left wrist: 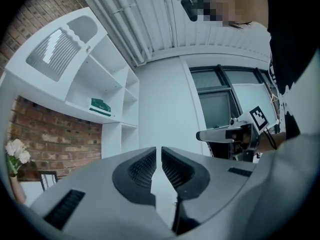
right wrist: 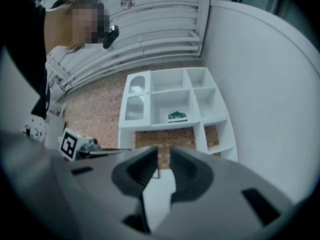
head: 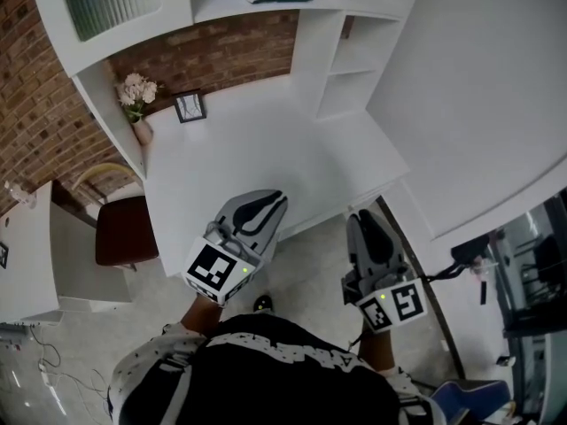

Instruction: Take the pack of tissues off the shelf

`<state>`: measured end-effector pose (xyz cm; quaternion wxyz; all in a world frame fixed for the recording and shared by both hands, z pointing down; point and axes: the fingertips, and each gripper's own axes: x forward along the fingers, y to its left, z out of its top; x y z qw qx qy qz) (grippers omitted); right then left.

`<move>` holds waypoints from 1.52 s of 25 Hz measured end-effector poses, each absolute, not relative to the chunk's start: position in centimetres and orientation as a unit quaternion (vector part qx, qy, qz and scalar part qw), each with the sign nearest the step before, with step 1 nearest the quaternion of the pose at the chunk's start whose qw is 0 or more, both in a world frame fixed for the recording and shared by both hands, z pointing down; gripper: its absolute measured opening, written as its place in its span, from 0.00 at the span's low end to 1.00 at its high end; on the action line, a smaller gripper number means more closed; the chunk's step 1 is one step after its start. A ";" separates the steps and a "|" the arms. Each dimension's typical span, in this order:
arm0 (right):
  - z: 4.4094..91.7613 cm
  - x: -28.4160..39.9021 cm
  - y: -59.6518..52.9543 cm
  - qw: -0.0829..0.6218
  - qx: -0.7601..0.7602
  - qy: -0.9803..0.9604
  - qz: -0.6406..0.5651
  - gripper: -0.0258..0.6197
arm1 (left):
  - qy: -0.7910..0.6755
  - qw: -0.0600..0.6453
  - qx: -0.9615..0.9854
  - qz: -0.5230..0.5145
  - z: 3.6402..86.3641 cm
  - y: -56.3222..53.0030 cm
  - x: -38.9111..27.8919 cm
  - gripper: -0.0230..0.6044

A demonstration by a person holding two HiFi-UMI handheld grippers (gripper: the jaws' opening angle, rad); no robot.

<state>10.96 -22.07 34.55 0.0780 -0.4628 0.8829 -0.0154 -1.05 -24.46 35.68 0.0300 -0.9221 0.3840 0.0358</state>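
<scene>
The left claw (left wrist: 161, 151) has its jaws all but together, with only a thin slit and nothing in it. The right claw (right wrist: 164, 151) stands narrowly apart and is empty. We note the green pack of tissues (right wrist: 177, 116) well ahead of and above both claws. It lies in a middle bay of the white shelf (right wrist: 170, 125), past the desk (head: 257, 140).

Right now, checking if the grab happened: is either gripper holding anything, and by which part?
Nothing is held. The left gripper is shut and empty, the right gripper slightly open and empty; the tissue pack lies on the shelf.
</scene>
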 end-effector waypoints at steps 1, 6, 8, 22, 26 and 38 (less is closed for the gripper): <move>34.4 10.6 -22.7 0.079 -0.461 0.884 -0.015 0.15 | 0.388 0.030 -0.920 0.035 35.6 -25.0 -1.5 0.12; 33.5 9.1 -25.7 0.086 -0.452 0.888 -0.011 0.16 | 0.408 0.044 -0.912 0.028 35.1 -27.7 -3.6 0.12; 33.2 8.5 -27.0 0.087 -0.446 0.891 -0.008 0.16 | 0.412 0.048 -0.910 0.026 34.8 -28.6 -4.2 0.12; 30.0 6.3 -35.5 0.102 -0.376 0.921 0.025 0.17 | 0.489 0.073 -0.869 0.031 31.8 -33.9 -7.3 0.14; 28.6 6.4 -38.7 0.115 -0.349 0.929 0.032 0.18 | 0.515 0.083 -0.853 0.021 30.7 -36.2 -7.1 0.15; 25.6 6.9 -46.7 0.101 -0.304 0.945 0.063 0.20 | 0.565 0.117 -0.817 0.008 26.8 -43.0 -6.1 0.19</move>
